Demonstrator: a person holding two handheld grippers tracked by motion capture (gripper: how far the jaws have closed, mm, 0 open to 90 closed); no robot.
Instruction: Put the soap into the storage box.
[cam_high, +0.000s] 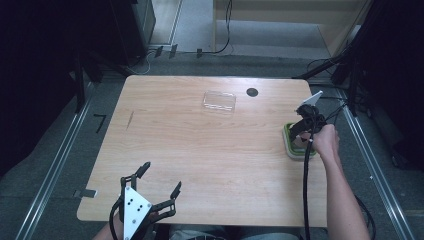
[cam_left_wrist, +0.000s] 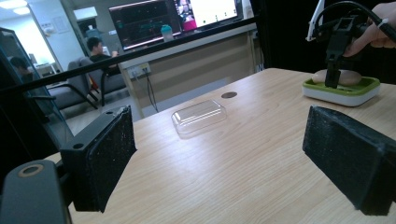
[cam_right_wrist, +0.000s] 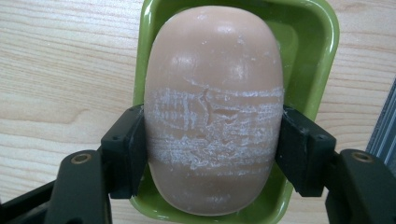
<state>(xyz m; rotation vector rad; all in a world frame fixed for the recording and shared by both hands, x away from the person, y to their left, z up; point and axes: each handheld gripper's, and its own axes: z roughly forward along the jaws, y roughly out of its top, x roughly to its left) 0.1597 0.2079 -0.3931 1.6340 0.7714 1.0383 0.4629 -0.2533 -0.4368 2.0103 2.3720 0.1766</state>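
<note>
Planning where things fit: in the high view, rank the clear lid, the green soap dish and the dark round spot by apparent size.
1. clear lid
2. green soap dish, partly hidden by the right gripper, so close to the lid and unsure
3. dark round spot, clearly smallest

No legible text, label, brand, number or sign on anything in these views.

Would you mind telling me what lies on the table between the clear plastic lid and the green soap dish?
Only bare wood. In the high view, the table runs empty from the clear lid to the green dish; the dark hole sits farther back.
</note>
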